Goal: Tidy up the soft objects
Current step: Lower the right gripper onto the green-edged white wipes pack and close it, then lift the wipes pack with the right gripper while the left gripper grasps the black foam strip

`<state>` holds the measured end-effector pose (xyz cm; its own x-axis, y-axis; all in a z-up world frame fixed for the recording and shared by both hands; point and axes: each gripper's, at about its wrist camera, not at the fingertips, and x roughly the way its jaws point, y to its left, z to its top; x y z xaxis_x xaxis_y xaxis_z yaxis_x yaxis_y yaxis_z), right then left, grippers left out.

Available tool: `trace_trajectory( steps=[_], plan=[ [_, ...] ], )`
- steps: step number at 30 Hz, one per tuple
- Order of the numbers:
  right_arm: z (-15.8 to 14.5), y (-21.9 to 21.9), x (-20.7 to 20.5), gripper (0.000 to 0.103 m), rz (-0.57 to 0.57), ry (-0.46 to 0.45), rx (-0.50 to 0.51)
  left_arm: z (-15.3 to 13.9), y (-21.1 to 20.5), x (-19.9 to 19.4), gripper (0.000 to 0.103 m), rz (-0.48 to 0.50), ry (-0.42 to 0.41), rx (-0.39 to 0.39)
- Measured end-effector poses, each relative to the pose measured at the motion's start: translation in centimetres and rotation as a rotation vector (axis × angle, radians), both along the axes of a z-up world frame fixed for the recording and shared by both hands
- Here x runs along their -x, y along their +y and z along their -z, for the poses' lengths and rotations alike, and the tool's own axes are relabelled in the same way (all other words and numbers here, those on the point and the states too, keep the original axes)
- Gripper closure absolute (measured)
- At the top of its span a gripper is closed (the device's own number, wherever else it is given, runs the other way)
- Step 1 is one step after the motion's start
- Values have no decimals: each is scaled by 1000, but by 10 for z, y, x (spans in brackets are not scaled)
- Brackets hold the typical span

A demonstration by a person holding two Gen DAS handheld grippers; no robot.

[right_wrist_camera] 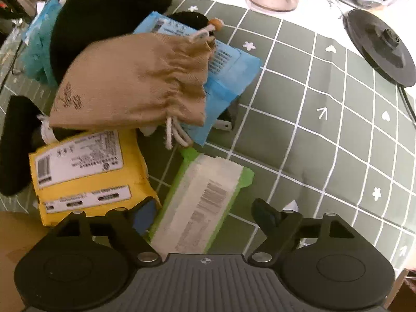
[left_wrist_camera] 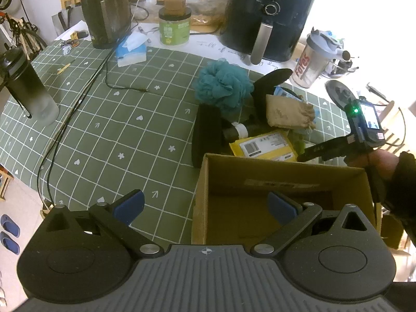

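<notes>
Green packet (right_wrist_camera: 200, 202) between open right hand-held gripper (right_wrist_camera: 205, 215) fingers, bare cloth (right_wrist_camera: 325, 130) rightward

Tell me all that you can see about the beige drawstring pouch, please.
The beige drawstring pouch looks like coarse woven cloth with a dark print near its closed end. Its gathered neck is drawn shut, white cords hanging loose. It lies on its side in the pile, resting on the blue packet, above the yellow packet. No gripper touches it.
</notes>
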<state>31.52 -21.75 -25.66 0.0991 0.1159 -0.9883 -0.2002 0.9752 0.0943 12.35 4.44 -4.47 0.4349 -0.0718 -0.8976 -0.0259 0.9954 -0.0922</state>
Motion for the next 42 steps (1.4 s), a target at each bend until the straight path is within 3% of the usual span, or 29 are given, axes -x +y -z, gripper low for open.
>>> trace_trajectory(
  steps=[6,9,14,15,16,22,33,42],
  plan=[
    [-8,13,6,31,-157,-47,158,-2,-1,-5,0,20,-14,-6],
    [-3,6,3,32,-76,-6,98,-2,-2,-11,0,27,-15,-16],
    [13,6,4,29,-48,-6,100,-6,-2,-24,0,36,-34,-36],
    [13,5,4,35,-45,-5,99,-7,-2,-27,0,40,-41,-40],
    [12,4,6,47,-42,-10,95,-9,-3,-30,0,44,-48,-44],
    [7,-12,13,51,-4,-21,67,-11,-5,-47,0,66,-70,-56],
    [-67,-36,25,51,27,-158,-7,1,3,-87,0,101,-60,-70],
    [-109,-42,57,51,63,-213,-44,43,3,-126,0,173,26,-42]
  ],
)
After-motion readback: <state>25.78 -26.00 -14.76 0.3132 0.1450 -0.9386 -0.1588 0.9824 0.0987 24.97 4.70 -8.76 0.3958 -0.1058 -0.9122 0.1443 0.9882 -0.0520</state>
